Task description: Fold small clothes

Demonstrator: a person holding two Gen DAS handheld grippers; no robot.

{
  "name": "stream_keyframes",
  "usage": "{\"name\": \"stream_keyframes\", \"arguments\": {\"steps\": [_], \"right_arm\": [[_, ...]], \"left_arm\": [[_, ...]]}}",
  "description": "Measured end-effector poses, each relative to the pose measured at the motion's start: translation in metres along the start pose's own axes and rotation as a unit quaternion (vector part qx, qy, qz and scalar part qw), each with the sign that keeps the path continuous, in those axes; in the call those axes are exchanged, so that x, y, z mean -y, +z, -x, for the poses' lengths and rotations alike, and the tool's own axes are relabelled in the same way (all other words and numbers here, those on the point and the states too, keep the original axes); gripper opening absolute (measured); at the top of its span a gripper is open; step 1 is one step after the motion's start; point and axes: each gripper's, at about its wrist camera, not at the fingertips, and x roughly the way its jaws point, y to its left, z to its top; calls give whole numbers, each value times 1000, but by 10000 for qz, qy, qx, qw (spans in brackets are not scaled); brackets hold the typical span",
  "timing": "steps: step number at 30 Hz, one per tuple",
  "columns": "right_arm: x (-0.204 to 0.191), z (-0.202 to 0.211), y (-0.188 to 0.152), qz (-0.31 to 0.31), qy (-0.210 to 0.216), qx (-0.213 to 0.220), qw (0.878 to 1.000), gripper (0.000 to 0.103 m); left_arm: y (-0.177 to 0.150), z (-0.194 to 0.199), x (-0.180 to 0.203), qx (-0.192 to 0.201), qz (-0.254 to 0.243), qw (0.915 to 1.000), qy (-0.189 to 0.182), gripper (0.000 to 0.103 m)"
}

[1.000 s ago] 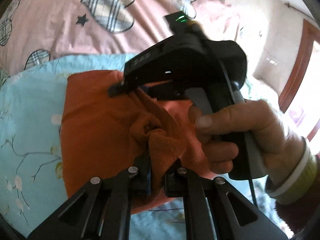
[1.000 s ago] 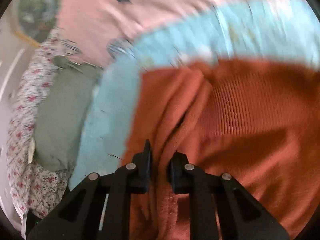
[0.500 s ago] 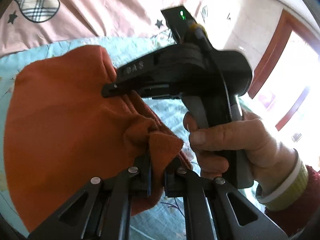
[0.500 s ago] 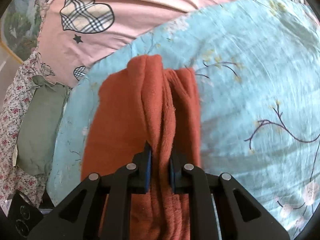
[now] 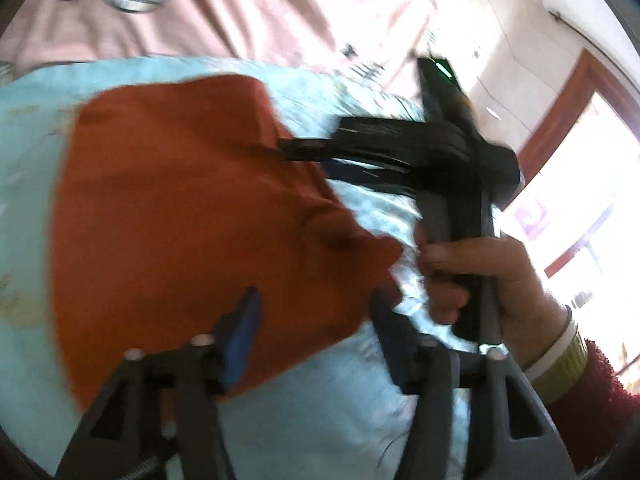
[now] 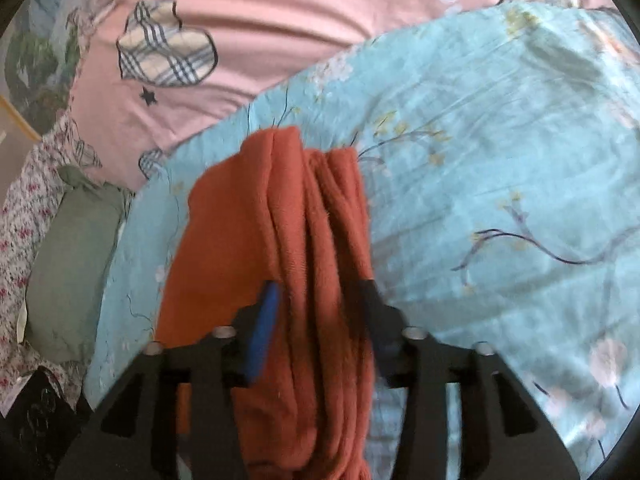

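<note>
The rust-orange fleece garment (image 6: 276,216) looks soft and fuzzy, a matt napped cloth with thick rounded folds. Under it, the light-blue floral bed sheet (image 6: 500,128) is a thin, smooth woven cloth, finely creased, with a faint sheen. Behind the garment, the pink bedcover with plaid hearts (image 6: 256,12) is smooth matt cloth. The left hand-held gripper (image 5: 316,312) and right hand-held gripper (image 6: 320,304) are matt black plastic with small bright metal pins and blue pads.
</note>
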Motion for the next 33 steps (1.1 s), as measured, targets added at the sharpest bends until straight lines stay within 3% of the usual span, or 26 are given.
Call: {"name": "stream_keyframes", "arguments": {"steps": [1, 2, 4, 8, 13, 16, 17, 18, 19, 20, 22, 24, 29, 33], "right_arm": [[0, 3, -1, -26, 48, 19, 10000, 74], [4, 5, -4, -91, 169, -14, 9998, 76], [7, 2, -7, -200, 248, -124, 9994, 76], [13, -11, -16, -320, 233, -376, 9985, 77], [11, -32, -16, -339, 385, -650, 9966, 77], [6, -40, -12, -271, 373, -734, 9962, 77], [3, -42, -13, -195, 373, -802, 9959, 75], [0, -46, -14, -145, 357, -859, 9956, 70], [-3, -49, -15, -99, 301, -921, 9952, 52], [-5, -51, -18, -98, 300, -964, 9948, 43], [-13, -47, -20, -80, 388, -868, 9954, 32], [-24, -38, -24, -54, 486, -699, 9964, 29], [-66, -36, -42, 58, 1030, -657, 9925, 27], [-115, -53, -65, 165, 1721, -778, 9819, 27]], "left_arm": [[-3, 12, -11, 55, 103, 9999, 97, 62], [-4, 21, -22, 82, 217, 9996, 176, 64], [-8, 35, -44, 121, 538, 9979, 352, 75], [2, 43, -102, 76, 1146, 9912, 657, 77], [20, 0, -157, -427, 1746, 9822, 554, 77], [32, -16, -168, -399, 1862, 9813, 287, 77], [37, -22, -171, -436, 1825, 9822, 89, 76], [42, -29, -171, -496, 1801, 9822, -169, 64], [44, -38, -169, -562, 1782, 9823, -110, 54], [44, -41, -169, -583, 1765, 9826, -21, 50], [41, -37, -162, -515, 1739, 9834, 7, 32], [40, -21, -158, -352, 1662, 9854, -77, 22], [29, 39, -138, -23, 1144, 9924, 450, 21], [9, 99, -145, 179, 1234, 9897, 698, 21]]}}
